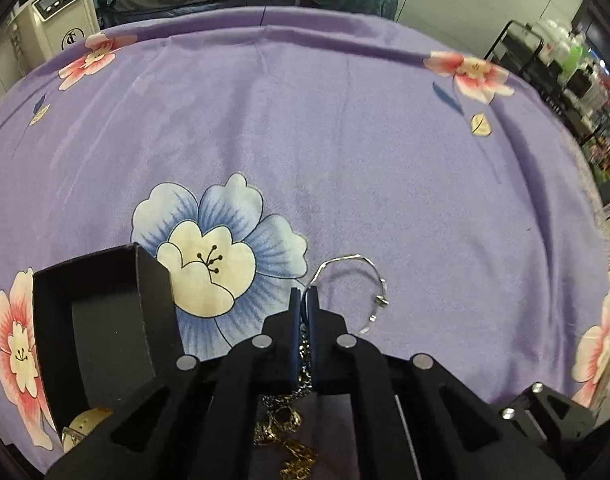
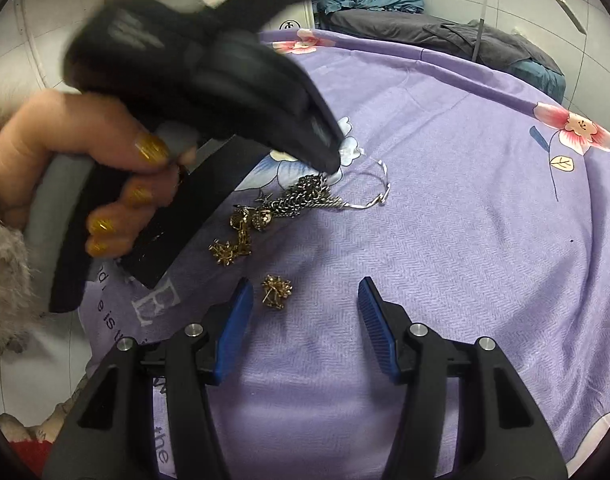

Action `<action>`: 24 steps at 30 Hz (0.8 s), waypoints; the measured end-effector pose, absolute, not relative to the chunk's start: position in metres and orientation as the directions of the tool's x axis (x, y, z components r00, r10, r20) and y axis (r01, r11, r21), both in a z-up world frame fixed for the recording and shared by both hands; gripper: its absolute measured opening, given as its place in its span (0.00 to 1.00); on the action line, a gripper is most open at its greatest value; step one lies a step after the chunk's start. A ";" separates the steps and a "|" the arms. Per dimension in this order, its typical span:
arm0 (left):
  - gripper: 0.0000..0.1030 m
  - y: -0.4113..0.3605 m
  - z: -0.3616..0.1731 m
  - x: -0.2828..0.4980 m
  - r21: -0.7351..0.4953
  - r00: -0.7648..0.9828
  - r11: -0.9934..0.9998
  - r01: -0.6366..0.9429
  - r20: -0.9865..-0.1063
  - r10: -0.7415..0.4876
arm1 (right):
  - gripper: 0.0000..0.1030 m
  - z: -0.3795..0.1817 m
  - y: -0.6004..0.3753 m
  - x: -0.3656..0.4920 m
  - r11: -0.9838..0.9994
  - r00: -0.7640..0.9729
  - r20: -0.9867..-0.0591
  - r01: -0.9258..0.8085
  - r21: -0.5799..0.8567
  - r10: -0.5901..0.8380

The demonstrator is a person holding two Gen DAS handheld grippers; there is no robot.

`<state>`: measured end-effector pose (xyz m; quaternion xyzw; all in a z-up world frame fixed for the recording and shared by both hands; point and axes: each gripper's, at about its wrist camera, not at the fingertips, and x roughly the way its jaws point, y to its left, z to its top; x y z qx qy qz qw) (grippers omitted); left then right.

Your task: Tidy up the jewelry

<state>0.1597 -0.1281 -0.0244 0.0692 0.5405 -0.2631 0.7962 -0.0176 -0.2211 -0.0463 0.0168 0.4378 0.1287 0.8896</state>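
At the far left of the left wrist view an open black box (image 1: pixel 105 320) sat on the purple flowered cloth (image 1: pixel 345 160) that covered the tabletop, a pale gold round piece (image 1: pixel 87 424) showing at its near lower corner. Just right of the box, the left gripper (image 1: pixel 304 300) had its blue-padded fingers (image 1: pixel 294 320) pressed together, pinching the silver chain (image 1: pixel 303 364) that ran down between them toward the camera. Beyond the fingertips and to their right, a thin silver bangle (image 1: pixel 365 280) curved over the cloth, its clasp end lying on the right. Nearer the camera, below the fingers, a tangle of gold jewelry (image 1: pixel 289 440) lay on the cloth. In the right wrist view, a hand with gold-painted nails (image 2: pixel 105 184) at the left gripped the handle of the left gripper, whose tip came down on the far end of the silver chain (image 2: pixel 305 196). Gold pieces (image 2: pixel 241 232) trailed from the chain's near left end. A separate gold earring (image 2: pixel 277 292) lay just beside the left finger of the right gripper (image 2: pixel 305 300), whose fingers (image 2: pixel 375 320) were spread with nothing between them but cloth. The bangle (image 2: pixel 377 192) rested to the right of the chain.
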 end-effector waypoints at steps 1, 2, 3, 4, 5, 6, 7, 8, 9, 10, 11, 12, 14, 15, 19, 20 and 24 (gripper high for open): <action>0.03 -0.126 -0.016 0.157 -0.182 0.293 0.849 0.496 -0.885 -0.361 | 0.54 -0.047 -0.222 -0.018 0.966 0.584 -0.774 -0.211 0.146 0.245; 0.03 -0.121 -0.005 0.153 -0.187 0.313 0.845 0.502 -0.871 -0.379 | 0.54 -0.047 -0.223 -0.017 0.967 0.584 -0.774 -0.206 0.153 0.247; 0.03 -0.117 0.004 0.149 -0.197 0.322 0.838 0.509 -0.859 -0.398 | 0.54 -0.047 -0.225 -0.016 0.967 0.585 -0.772 -0.202 0.157 0.247; 0.03 -0.114 0.014 0.145 -0.205 0.334 0.832 0.516 -0.846 -0.415 | 0.54 -0.046 -0.227 -0.016 0.967 0.591 -0.768 -0.195 0.163 0.248; 0.03 -0.110 0.024 0.140 -0.203 0.352 0.828 0.523 -0.833 -0.427 | 0.54 -0.043 -0.231 -0.016 0.967 0.604 -0.756 -0.183 0.175 0.251; 0.03 -0.107 0.031 0.136 -0.203 0.363 0.824 0.529 -0.823 -0.436 | 0.54 -0.041 -0.232 -0.015 0.967 0.612 -0.749 -0.176 0.183 0.253; 0.03 -0.105 0.036 0.134 -0.211 0.365 0.820 0.532 -0.817 -0.447 | 0.54 -0.038 -0.234 -0.014 0.967 0.621 -0.742 -0.170 0.188 0.254; 0.03 -0.102 0.040 0.134 -0.227 0.359 0.817 0.531 -0.812 -0.459 | 0.53 -0.034 -0.235 -0.012 0.967 0.632 -0.733 -0.167 0.190 0.253; 0.03 -0.098 0.042 0.134 -0.245 0.351 0.813 0.528 -0.809 -0.472 | 0.53 -0.031 -0.235 -0.010 0.966 0.638 -0.725 -0.170 0.197 0.260; 0.03 -0.095 0.045 0.134 -0.266 0.342 0.807 0.527 -0.803 -0.488 | 0.53 -0.028 -0.237 -0.007 0.960 0.639 -0.717 -0.176 0.216 0.279; 0.03 -0.094 0.046 0.133 -0.280 0.336 0.802 0.528 -0.798 -0.500 | 0.52 -0.024 -0.237 -0.004 0.951 0.639 -0.704 -0.186 0.249 0.309; 0.03 -0.092 0.048 0.133 -0.297 0.329 0.795 0.528 -0.792 -0.515 | 0.52 -0.021 -0.237 -0.001 0.941 0.642 -0.689 -0.198 0.273 0.336; 0.03 -0.089 0.053 0.132 -0.305 0.332 0.793 0.528 -0.785 -0.522 | 0.51 -0.018 -0.230 0.008 0.934 0.638 -0.682 -0.230 0.274 0.358; 0.03 -0.089 0.056 0.131 -0.306 0.334 0.790 0.532 -0.781 -0.528 | 0.51 -0.018 -0.225 0.015 0.933 0.631 -0.687 -0.252 0.257 0.360; 0.03 -0.086 0.070 0.123 -0.304 0.344 0.778 0.550 -0.766 -0.543 | 0.36 -0.021 -0.218 0.036 0.915 0.630 -0.663 -0.280 0.292 0.404; 0.03 -0.086 0.072 0.122 -0.303 0.343 0.774 0.555 -0.765 -0.545 | 0.35 -0.021 -0.218 0.043 0.910 0.639 -0.648 -0.280 0.306 0.414; 0.03 -0.083 0.071 0.120 -0.276 0.358 0.786 0.554 -0.773 -0.524 | 0.08 -0.016 -0.207 0.051 0.902 0.625 -0.653 -0.340 0.267 0.429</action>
